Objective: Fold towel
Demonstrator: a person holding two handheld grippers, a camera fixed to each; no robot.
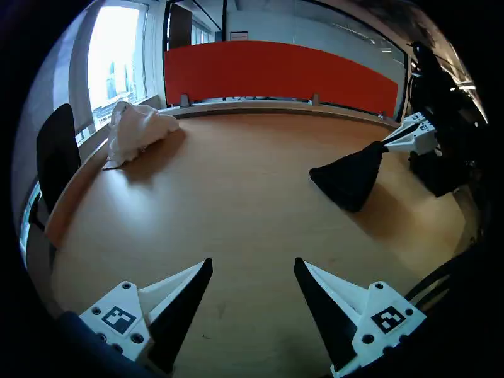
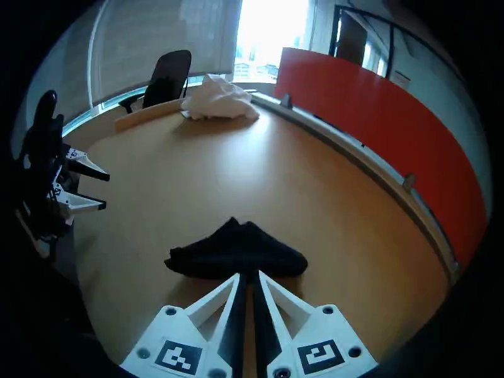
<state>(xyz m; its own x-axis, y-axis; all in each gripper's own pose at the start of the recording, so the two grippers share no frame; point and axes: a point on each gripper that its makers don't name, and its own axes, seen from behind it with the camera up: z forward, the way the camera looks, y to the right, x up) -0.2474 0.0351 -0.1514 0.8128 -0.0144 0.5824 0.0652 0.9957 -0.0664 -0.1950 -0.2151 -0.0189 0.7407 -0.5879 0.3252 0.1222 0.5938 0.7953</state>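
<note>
A black towel (image 1: 349, 176) rests on the wooden table (image 1: 239, 201), with one corner pulled up into a peak. My right gripper (image 1: 385, 146) is shut on that corner at the table's right side. In the right gripper view the black towel (image 2: 236, 252) lies bunched just ahead of the right gripper (image 2: 249, 276), whose fingers are closed on its near edge. My left gripper (image 1: 252, 271) hovers open over bare table near the front edge, holding nothing. The left gripper (image 2: 106, 191) is also seen far off at the left, held by a dark-sleeved hand.
A crumpled white cloth pile (image 1: 135, 129) sits at the table's far left corner; the same pile (image 2: 217, 97) appears by the window. A red divider panel (image 1: 277, 72) runs along the back edge. A black chair (image 1: 57, 157) stands beyond the left edge.
</note>
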